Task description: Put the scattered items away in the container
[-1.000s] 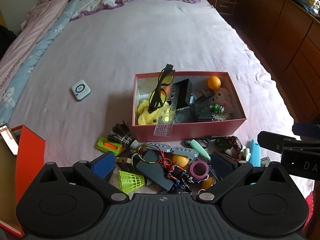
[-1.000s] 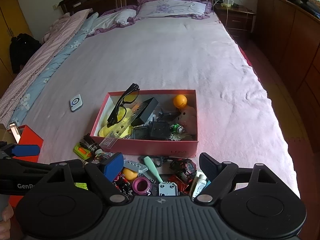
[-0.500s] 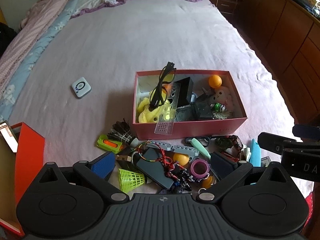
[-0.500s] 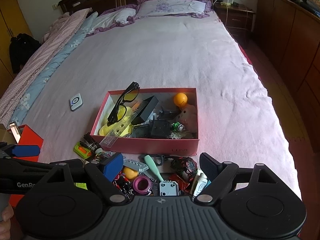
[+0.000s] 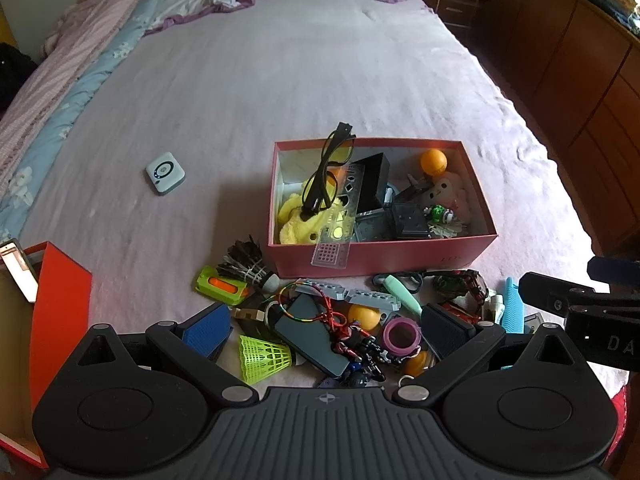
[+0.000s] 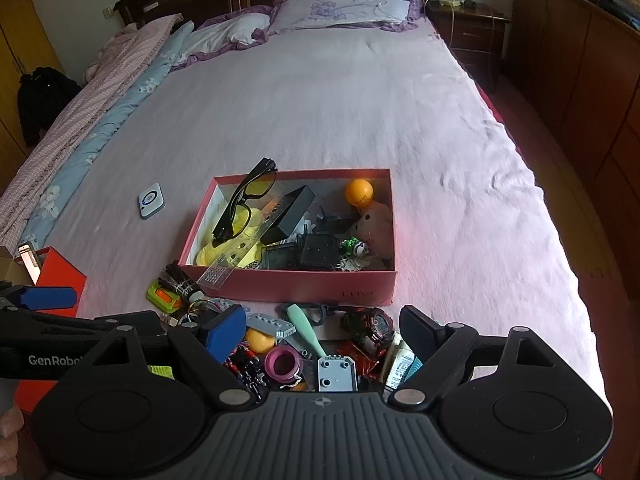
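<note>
A pink box (image 5: 384, 258) (image 6: 296, 290) sits on the bed, holding black glasses (image 5: 326, 176), a yellow cloth, a clear ruler, black parts and an orange ball (image 5: 433, 161). Scattered items lie in front of it: a dark phone (image 5: 310, 334), a green shuttlecock (image 5: 262, 358), a purple tape roll (image 5: 400, 334) (image 6: 282, 362), a watch (image 6: 370, 326), a mint pen (image 6: 306, 328). My left gripper (image 5: 326, 326) hangs open over this pile with nothing held. Beside it, my right gripper (image 6: 322, 328) is open too, over the tape roll and watch.
A small white device (image 5: 165, 172) lies alone on the sheet, left of the box. An orange-red box (image 5: 48, 312) stands at the bed's left edge. Pillows (image 6: 340, 10) lie at the head, and wooden cabinets (image 6: 580, 64) line the right side.
Both views have shifted slightly back and up, so the box sits a little farther away. The grippers stay open and nothing has been picked up.
</note>
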### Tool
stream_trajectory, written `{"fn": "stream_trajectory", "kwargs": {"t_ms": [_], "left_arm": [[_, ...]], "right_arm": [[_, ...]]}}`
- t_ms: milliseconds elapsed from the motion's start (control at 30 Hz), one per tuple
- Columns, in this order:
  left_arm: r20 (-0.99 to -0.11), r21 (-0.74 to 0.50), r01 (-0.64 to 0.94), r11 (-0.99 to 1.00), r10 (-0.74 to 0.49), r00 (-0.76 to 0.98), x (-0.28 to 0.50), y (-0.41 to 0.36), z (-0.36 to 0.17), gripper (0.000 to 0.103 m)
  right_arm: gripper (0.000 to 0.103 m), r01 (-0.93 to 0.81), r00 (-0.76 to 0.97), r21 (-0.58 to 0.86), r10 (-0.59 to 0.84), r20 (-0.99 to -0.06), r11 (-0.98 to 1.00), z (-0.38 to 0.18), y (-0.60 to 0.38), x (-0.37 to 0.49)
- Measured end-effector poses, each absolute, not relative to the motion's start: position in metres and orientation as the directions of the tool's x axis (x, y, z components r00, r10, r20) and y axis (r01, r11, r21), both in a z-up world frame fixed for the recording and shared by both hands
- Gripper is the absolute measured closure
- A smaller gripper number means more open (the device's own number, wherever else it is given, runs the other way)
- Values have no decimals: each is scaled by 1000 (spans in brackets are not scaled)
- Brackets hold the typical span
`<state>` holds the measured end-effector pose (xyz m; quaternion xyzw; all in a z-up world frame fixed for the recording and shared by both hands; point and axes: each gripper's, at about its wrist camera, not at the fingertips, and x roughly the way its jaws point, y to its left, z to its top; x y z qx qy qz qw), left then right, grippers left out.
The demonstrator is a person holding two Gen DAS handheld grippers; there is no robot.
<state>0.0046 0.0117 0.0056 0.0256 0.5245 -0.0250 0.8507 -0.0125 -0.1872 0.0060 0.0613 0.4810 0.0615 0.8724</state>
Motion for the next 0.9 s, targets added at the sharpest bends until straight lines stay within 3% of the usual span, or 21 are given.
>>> {"fn": "stream_trajectory", "kwargs": {"t_ms": [900], "left_arm": [[-901,12,47,999,-9,434,3,16,6,0]], "right_arm": [[17,-51,520,174,175,-836,983,4,-185,-13]]}}
